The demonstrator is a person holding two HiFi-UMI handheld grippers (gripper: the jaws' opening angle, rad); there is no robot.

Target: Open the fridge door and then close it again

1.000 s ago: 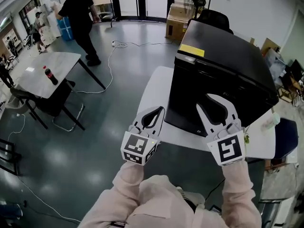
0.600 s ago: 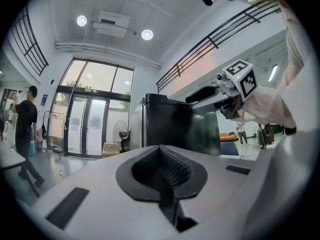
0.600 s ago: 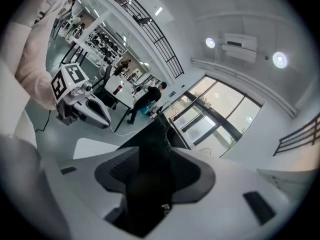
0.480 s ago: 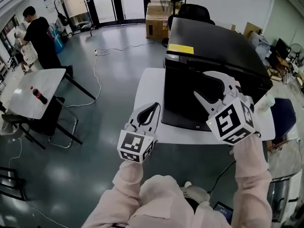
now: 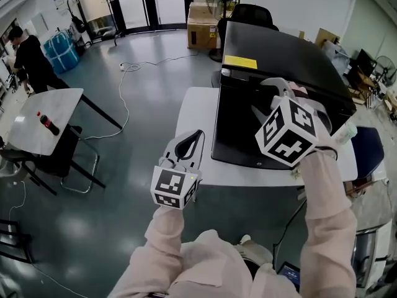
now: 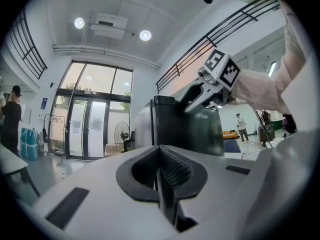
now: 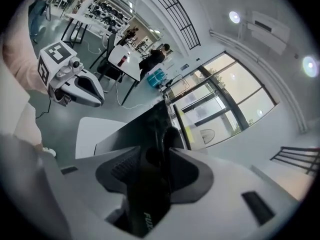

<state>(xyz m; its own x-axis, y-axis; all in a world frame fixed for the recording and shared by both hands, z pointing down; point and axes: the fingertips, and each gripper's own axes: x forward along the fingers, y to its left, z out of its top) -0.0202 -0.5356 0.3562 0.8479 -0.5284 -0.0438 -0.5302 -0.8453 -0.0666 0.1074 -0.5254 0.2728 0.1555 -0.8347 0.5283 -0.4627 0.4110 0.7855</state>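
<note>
A black mini fridge (image 5: 282, 58) with a yellow label (image 5: 240, 62) stands on a white table (image 5: 195, 113), its door (image 5: 239, 126) facing me. My right gripper (image 5: 268, 97) is at the door's upper part, tilted down. In the right gripper view the dark door edge (image 7: 150, 134) fills the gap between its jaws (image 7: 160, 149), which have just been closing on it. My left gripper (image 5: 196, 136) hangs shut and empty over the table's front left edge, apart from the fridge; its pads meet in the left gripper view (image 6: 161, 159).
To the left stands a grey table (image 5: 37, 113) with a cola bottle (image 5: 46, 121) and a chair beneath. A cable (image 5: 124, 92) runs over the floor. A cardboard box (image 5: 201, 23) and a black chair (image 5: 251, 14) stand behind the fridge. A person (image 5: 28, 51) is far left.
My right gripper climbed from the door's lower front to its upper part and rolled, so its marker cube now faces me. The left gripper has barely shifted.
</note>
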